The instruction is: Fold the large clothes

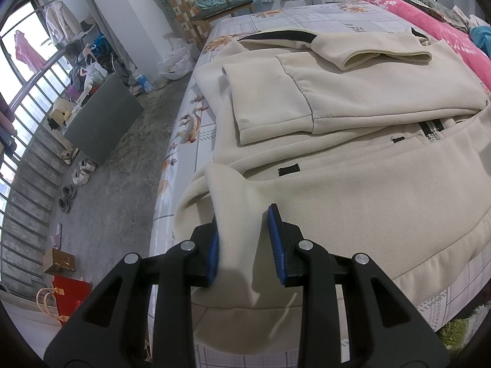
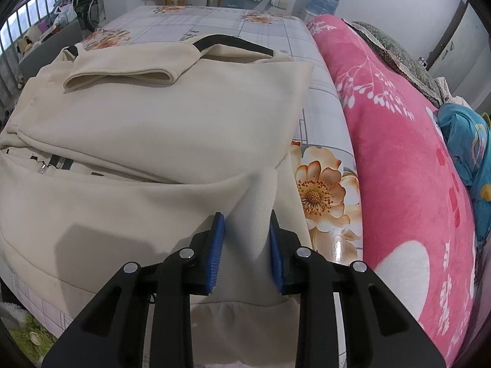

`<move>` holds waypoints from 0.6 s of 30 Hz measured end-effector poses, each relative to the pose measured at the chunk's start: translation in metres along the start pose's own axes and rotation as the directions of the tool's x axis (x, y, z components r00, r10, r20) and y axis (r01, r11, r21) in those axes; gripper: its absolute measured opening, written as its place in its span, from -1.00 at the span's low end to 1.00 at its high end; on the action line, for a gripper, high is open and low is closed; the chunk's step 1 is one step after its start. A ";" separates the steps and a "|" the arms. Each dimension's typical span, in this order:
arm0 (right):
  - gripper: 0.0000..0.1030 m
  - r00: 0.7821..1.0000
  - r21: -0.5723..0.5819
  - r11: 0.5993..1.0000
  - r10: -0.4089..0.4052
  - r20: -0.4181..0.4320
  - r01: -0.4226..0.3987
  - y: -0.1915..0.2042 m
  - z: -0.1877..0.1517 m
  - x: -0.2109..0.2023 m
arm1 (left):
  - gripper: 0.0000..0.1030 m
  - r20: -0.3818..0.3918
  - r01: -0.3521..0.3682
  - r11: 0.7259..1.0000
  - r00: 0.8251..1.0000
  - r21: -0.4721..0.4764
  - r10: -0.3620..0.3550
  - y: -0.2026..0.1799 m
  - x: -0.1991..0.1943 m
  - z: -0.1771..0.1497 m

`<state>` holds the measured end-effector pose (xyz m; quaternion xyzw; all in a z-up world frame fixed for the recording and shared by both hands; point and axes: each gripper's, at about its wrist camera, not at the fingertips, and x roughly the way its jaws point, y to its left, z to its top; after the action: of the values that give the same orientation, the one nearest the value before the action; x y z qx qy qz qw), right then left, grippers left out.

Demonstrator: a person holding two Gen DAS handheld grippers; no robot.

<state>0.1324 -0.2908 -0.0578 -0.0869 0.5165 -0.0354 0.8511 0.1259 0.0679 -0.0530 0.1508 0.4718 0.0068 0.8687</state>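
A large cream zip-up jacket (image 1: 353, 190) lies on the bed, both sleeves folded across its front. It also shows in the right wrist view (image 2: 153, 128). My left gripper (image 1: 244, 239) has the ribbed hem's left corner between its blue pads (image 1: 277, 245), with a gap still showing between pads and cloth. My right gripper (image 2: 247, 245) straddles the hem's right corner the same way, blue pads (image 2: 216, 245) either side of the lifted cloth. The black zipper (image 1: 432, 127) shows mid-jacket.
The floral bedsheet (image 2: 319, 190) covers the mattress. A pink blanket (image 2: 399, 159) lies along the right side of the bed. The bed's left edge drops to a concrete floor (image 1: 122, 184) with shoes, a grey box and bags. A wooden chair (image 1: 221, 6) stands beyond the bed.
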 end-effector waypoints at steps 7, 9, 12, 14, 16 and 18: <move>-0.47 1.000 0.008 1.000 0.004 -0.002 -0.004 -0.001 0.000 0.000 | -0.47 0.000 -0.001 1.000 1.000 -0.001 0.001 -0.001 0.000 0.000; -0.47 1.000 0.010 1.000 0.004 -0.002 -0.004 -0.001 0.000 0.000 | -0.47 0.000 -0.001 1.000 1.000 0.000 0.001 -0.001 0.000 0.000; -0.47 1.000 0.012 1.000 0.004 -0.001 -0.004 -0.001 0.000 0.000 | -0.46 0.000 -0.001 1.000 1.000 -0.001 0.001 -0.001 0.000 0.000; -0.47 1.000 0.013 1.000 0.004 0.000 -0.004 -0.001 0.000 0.000 | -0.46 -0.001 -0.002 1.000 1.000 -0.001 0.002 -0.001 0.000 0.000; -0.46 1.000 0.016 1.000 0.005 0.001 -0.005 -0.001 -0.001 0.000 | -0.44 -0.001 -0.003 1.000 1.000 -0.001 0.003 -0.001 0.000 0.000; -0.45 1.000 0.023 1.000 0.010 0.000 -0.010 -0.002 -0.001 0.000 | -0.43 -0.003 -0.003 1.000 1.000 -0.005 0.003 0.000 -0.001 0.000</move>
<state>0.1316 -0.2927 -0.0577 -0.0745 0.5165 -0.0370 0.8522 0.1251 0.0676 -0.0519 0.1493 0.4729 0.0097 0.8683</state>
